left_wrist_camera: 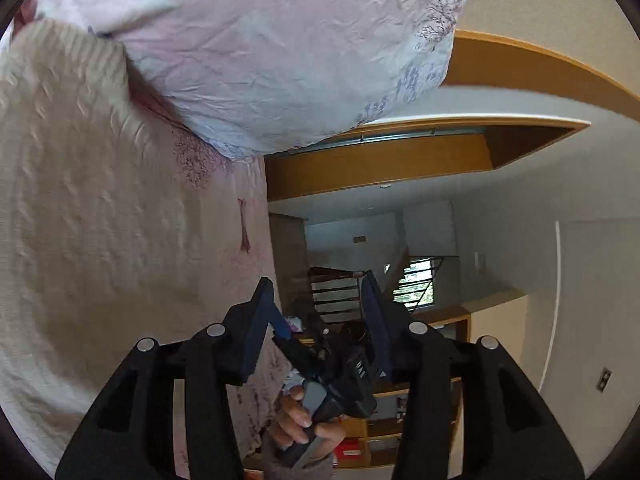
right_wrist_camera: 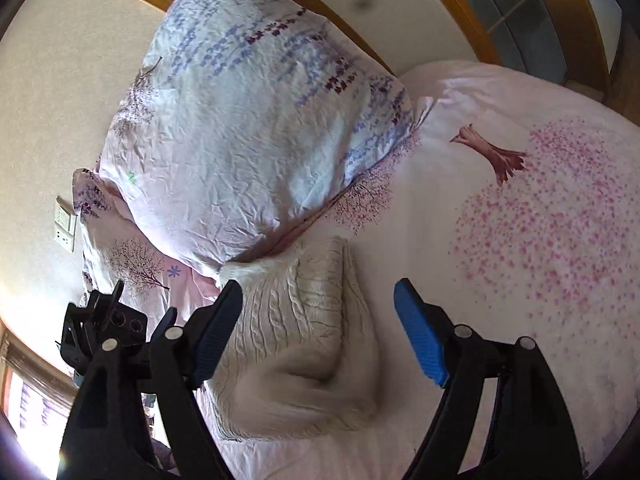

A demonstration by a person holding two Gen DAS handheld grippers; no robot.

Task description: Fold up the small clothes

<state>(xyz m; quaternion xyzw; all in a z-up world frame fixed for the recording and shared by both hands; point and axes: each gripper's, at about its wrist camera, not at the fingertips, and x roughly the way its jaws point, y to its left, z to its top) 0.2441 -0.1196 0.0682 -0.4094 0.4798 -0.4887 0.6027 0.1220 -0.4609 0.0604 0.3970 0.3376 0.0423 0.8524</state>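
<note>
The cream sweater point(left_wrist_camera: 72, 184) is lying on the bed point(left_wrist_camera: 224, 248), spreading over the left part of the left wrist view, its ribbed edge reaching up beside the pillow point(left_wrist_camera: 256, 52). The left tongs point(left_wrist_camera: 320, 316) are hanging released, fingers well apart and holding nothing, just off the bed edge with the room behind them. Between those fingers the other device is showing, a hand point(left_wrist_camera: 300, 420) wrapping its grip. A wooden headboard point(left_wrist_camera: 380, 164) is running rightward from behind the pillow.

In the right wrist view, the other tool point(right_wrist_camera: 100, 332) is showing dark at the left edge, over the bed's far side. A wall socket point(right_wrist_camera: 66, 220) is sitting on the wall above it. The pillow point(right_wrist_camera: 248, 120), printed with purple flowers, is leaning near the head of the bed, its lower corner touching the sweater point(right_wrist_camera: 296, 336). The sweater is lying bunched in a folded heap, cable knit on top, a smooth fold sagging at its lower part. The right tongs point(right_wrist_camera: 320, 332) are hovering released above it, the left finger point(right_wrist_camera: 216, 332) overlapping the sweater's left edge in this view and the right finger point(right_wrist_camera: 420, 344) over bare sheet; whether either is touching the cloth I cannot tell. Further right, the bed sheet point(right_wrist_camera: 540, 240) is showing a pink blossom tree print.
</note>
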